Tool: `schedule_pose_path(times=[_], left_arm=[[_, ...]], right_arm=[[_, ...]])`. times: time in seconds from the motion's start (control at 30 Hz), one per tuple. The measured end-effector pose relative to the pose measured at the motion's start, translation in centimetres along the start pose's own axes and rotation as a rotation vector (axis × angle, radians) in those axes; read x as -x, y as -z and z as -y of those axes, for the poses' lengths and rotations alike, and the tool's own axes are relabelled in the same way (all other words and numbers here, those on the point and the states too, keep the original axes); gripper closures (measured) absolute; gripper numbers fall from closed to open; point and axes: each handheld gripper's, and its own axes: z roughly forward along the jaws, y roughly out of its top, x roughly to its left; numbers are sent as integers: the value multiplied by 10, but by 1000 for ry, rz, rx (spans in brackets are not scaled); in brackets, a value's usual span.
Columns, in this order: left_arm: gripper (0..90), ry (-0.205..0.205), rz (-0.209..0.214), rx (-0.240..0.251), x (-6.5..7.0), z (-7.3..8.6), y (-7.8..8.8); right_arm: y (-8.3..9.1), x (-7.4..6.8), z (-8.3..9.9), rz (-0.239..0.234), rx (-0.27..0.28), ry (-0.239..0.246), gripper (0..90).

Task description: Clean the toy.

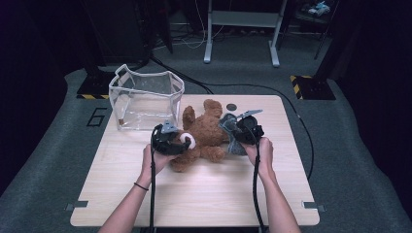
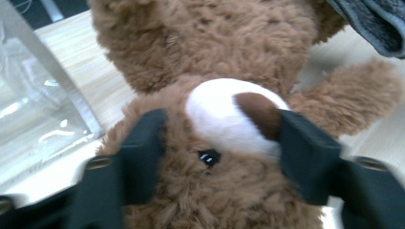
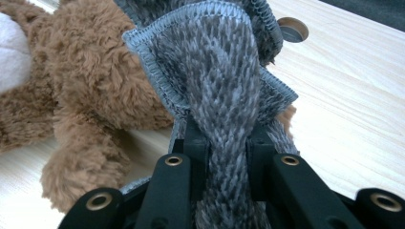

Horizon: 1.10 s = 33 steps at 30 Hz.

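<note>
Left gripper point(image 2: 217, 143): jaws around bear point(image 1: 204, 133) head, centre frame; can't tell if pressing.
Right gripper point(image 3: 229, 148): clamped on grey cloth point(image 3: 224, 90), right of bear.
Bag point(image 1: 145, 99): upper left.

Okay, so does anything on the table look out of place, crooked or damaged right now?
Nothing looks damaged or spilled. The brown teddy bear lies sprawled on the table rather than sitting up. The grey knitted cloth is bunched and pinched in the right hand-held gripper. The clear bag stands open, its rim slightly skewed.
</note>
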Motion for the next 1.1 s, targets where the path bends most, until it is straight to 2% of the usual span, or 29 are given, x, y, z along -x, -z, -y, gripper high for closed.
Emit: schedule_pose_path(times=[0.1,0.17,0.23,0.27,0.37,0.43,0.47,0.6,0.7,0.77,0.87,1.1], left_arm=[[550,-16,25,2,-6,1,-1],[595,-2,54,18,-10,4,-1],[615,-6,72,28,-18,6,0],[618,11,75,30,-20,7,0],[618,23,69,39,-26,9,0],[618,31,71,42,-29,9,-1],[617,51,74,43,-32,9,-1],[619,68,96,25,-41,8,-3],[623,65,103,14,-44,8,-3],[628,59,109,5,-45,8,-3],[630,66,123,11,-47,10,-4],[631,79,137,15,-47,11,-4]], right_arm=[[1,-1,0,0,11,3,764],[2,-3,-1,0,10,0,764],[2,-3,-1,-4,26,15,764],[3,-4,-2,-1,34,17,765],[1,-7,-4,-14,65,53,766],[-4,-15,-6,-38,67,89,766],[-6,-18,-7,-46,70,100,767],[-25,-44,-15,-87,56,194,768],[-40,-56,-15,-95,30,207,769],[-48,-58,-13,-69,30,198,771],[-49,-50,-11,-55,33,151,772],[-43,-19,-5,20,37,50,773]])
